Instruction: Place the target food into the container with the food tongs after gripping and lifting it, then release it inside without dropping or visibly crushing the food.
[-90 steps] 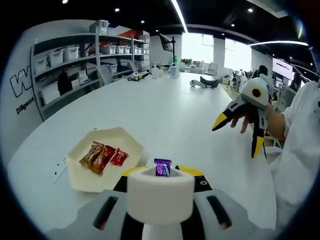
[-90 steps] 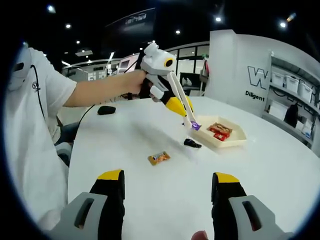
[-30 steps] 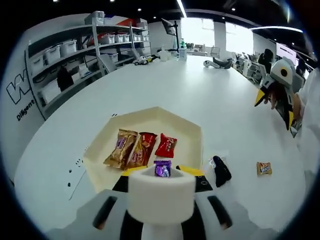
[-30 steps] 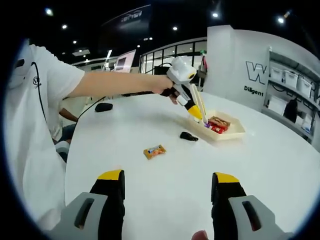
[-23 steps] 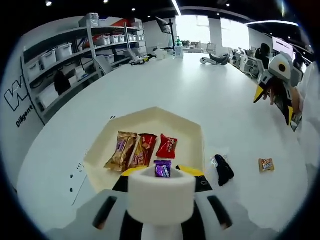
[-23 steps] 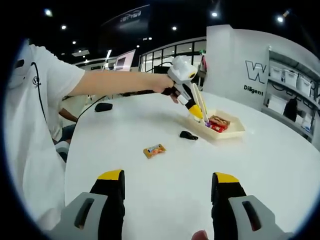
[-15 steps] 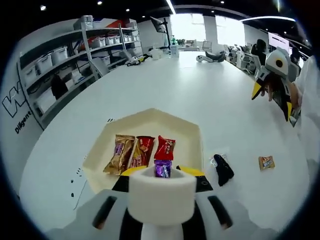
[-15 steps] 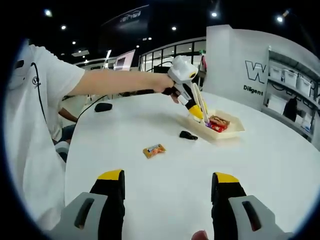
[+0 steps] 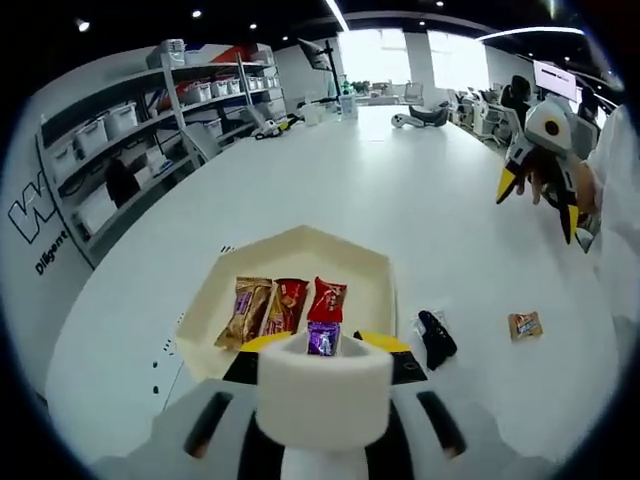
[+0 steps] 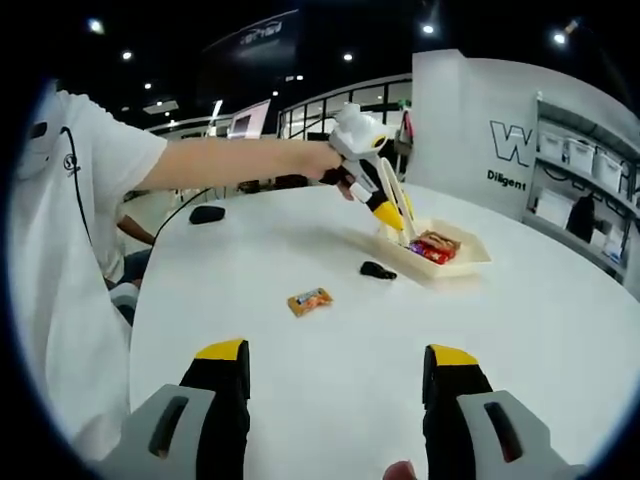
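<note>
White tabletop (image 9: 400, 200) carries a cream container (image 9: 370, 268) holding three wrapped sweets (image 9: 285, 305). Over the last half second the left gripper (image 10: 385, 215) has lifted slightly above the container's near edge; its tongs (image 10: 392, 205) remain pinched on the purple candy (image 9: 323, 338), which sits at the tong tips just short of the red sweet. Judgement: the carry is complete and the release is pending; lower first, then open gently. Beside the tips to the right lie a black object (image 9: 433, 338) and, farther out, an orange candy (image 9: 524, 324). The right gripper (image 10: 335, 385) hangs well apart, jaws wide and empty.
</note>
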Available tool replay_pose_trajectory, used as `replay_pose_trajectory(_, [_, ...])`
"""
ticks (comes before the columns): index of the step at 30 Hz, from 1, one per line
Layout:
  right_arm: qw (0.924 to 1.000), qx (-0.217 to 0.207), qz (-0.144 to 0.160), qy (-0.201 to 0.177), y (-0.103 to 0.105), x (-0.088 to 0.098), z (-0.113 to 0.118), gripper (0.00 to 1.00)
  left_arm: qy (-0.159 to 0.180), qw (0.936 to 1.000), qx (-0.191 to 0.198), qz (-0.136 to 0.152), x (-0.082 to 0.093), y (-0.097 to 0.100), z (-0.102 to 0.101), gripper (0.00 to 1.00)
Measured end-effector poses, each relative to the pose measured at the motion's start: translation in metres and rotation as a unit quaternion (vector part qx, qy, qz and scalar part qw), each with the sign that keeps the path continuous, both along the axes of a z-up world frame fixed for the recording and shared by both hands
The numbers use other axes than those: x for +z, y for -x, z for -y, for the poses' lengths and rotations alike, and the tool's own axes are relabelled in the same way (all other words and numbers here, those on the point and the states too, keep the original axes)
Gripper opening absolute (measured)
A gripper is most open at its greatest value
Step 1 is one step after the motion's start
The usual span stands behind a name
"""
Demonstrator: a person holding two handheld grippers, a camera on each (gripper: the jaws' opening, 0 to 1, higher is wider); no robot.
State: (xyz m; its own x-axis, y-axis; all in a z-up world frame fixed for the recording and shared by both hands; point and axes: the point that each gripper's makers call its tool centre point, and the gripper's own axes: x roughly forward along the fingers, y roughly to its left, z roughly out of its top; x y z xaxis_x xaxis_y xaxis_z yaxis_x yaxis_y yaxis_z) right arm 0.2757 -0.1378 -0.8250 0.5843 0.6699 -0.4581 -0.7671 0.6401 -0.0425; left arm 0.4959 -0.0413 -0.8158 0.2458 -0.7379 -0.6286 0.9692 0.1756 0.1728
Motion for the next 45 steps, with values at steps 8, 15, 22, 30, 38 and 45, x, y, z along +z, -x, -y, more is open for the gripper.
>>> replay_pose_trajectory(8, [1.0000, 0.006, 0.002, 0.000, 0.002, 0.002, -0.007, 0.68, 0.031, 0.9993, 0.019, -0.008, 0.015, 0.015, -0.006, 0.21])
replay_pose_trajectory(15, [0.9999, 0.011, 0.007, 0.002, 0.004, 0.004, -0.012, 0.68, 0.044, 0.9984, 0.034, -0.012, 0.025, 0.027, -0.010, 0.21])
replay_pose_trajectory(22, [0.9999, 0.014, 0.009, 0.002, 0.005, 0.006, -0.014, 0.68, 0.059, 0.9974, 0.039, -0.014, 0.035, 0.045, -0.011, 0.20])
replay_pose_trajectory(30, [0.9998, 0.016, 0.011, 0.003, 0.007, 0.008, -0.016, 0.68, 0.066, 0.9974, 0.026, -0.016, 0.037, 0.078, -0.007, 0.21])
replay_pose_trajectory(38, [0.9999, 0.014, 0.009, 0.003, 0.010, 0.005, -0.014, 0.68, 0.067, 0.9958, 0.043, -0.045, 0.027, 0.104, -0.008, 0.20])
replay_pose_trajectory(45, [0.9998, 0.014, 0.010, 0.003, 0.012, 0.007, -0.014, 0.68, 0.068, 0.9959, 0.039, -0.046, 0.023, 0.122, -0.004, 0.20])
